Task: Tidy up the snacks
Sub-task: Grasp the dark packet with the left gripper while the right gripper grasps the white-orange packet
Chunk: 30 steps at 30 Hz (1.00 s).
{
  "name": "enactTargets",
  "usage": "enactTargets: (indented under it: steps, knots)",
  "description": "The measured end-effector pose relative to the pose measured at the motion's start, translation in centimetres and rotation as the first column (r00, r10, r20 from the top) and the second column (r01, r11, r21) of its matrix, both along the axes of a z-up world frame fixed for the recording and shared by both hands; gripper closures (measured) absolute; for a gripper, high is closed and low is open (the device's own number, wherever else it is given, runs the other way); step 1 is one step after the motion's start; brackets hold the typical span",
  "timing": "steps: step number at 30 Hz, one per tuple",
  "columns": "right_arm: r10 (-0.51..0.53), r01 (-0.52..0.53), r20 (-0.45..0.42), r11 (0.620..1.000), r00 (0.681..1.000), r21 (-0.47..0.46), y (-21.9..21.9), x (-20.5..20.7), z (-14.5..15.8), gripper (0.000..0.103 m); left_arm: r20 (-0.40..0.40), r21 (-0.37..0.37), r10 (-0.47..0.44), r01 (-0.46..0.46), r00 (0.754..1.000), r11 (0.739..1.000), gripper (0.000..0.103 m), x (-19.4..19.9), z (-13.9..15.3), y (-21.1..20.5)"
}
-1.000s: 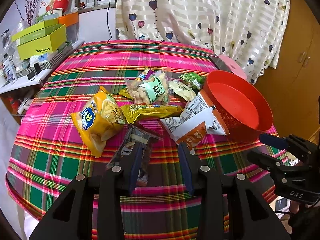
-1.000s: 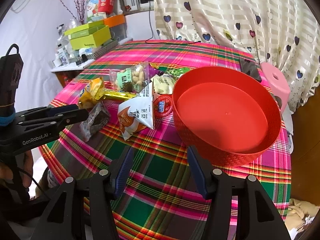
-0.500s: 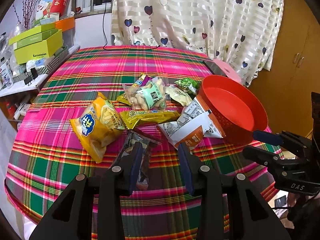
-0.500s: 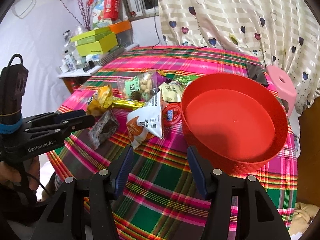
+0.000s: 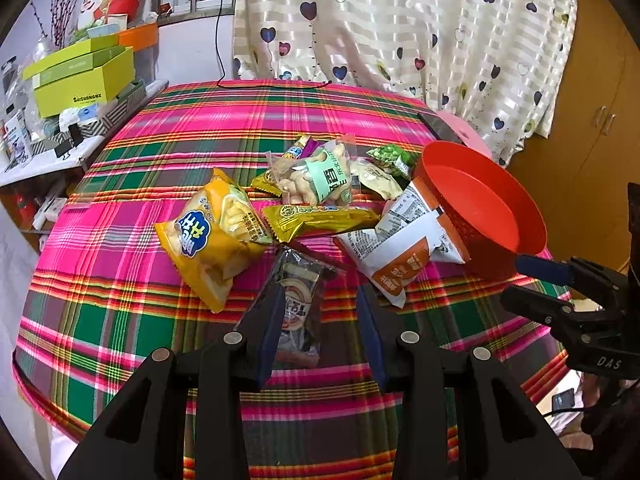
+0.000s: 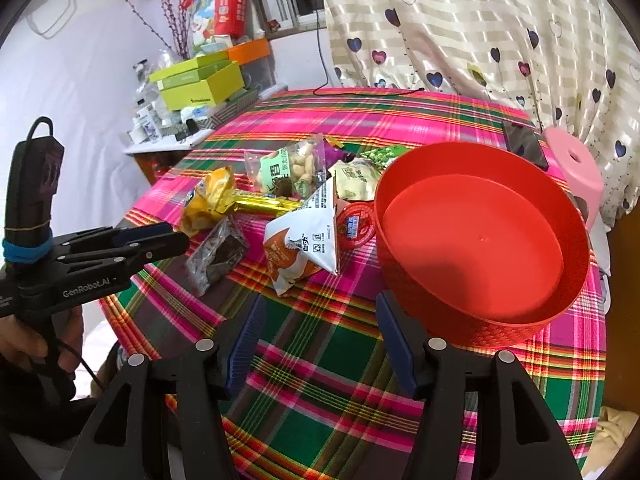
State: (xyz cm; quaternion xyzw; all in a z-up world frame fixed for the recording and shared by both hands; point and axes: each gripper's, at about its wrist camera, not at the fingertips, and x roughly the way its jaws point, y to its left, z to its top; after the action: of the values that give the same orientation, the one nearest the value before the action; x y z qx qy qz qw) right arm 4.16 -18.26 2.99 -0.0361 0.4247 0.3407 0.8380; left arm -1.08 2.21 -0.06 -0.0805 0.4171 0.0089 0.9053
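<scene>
Several snack packets lie on the plaid table: a yellow chip bag (image 5: 212, 236), a gold bar packet (image 5: 320, 218), a clear nut bag (image 5: 316, 176), a white-orange packet (image 5: 404, 252) (image 6: 308, 240) and a dark packet (image 5: 298, 300) (image 6: 218, 254). An empty red bowl (image 5: 484, 204) (image 6: 476, 240) stands at the right, touching the white-orange packet. My left gripper (image 5: 320, 328) is open, hovering over the dark packet. My right gripper (image 6: 320, 340) is open above the cloth, left of the bowl's near rim.
A small red-lidded cup (image 6: 356, 226) sits against the bowl. Green boxes (image 5: 80, 80) stack on a side shelf at the left. A phone (image 6: 524, 146) lies at the table's far right edge beside a pink stool (image 6: 576, 168). A curtain (image 5: 400, 24) hangs behind.
Both grippers have drawn back and risen a little, so the table looks farther off. The snacks and the bowl have not moved.
</scene>
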Motion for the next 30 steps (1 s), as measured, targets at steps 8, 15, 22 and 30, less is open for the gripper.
enactTargets:
  steps: [8, 15, 22, 30]
  knots:
    - [-0.001, 0.001, -0.011, 1.000, 1.000, 0.013, 0.0, 0.5, 0.2, 0.046, -0.020, 0.005, -0.022, 0.022, 1.000, 1.000, 0.065, 0.5, -0.5, 0.2]
    - [0.011, -0.011, -0.009, 1.000, 1.000, 0.011, 0.4, 0.9, 0.2, 0.046, -0.040, 0.014, -0.027, 0.027, 0.999, 1.000, 0.065, 1.2, -1.1, 0.7]
    - [0.018, -0.018, -0.019, 1.000, 1.000, 0.008, 1.0, 1.3, -0.2, 0.044, -0.054, -0.002, -0.051, 0.050, 0.997, 0.999, 0.065, 1.6, -2.1, 1.3]
    - [0.030, -0.030, -0.027, 1.000, 0.999, -0.004, 2.0, 1.5, -0.3, 0.043, -0.053, -0.021, -0.081, 0.080, 0.995, 0.997, 0.064, 2.0, -2.8, 2.4]
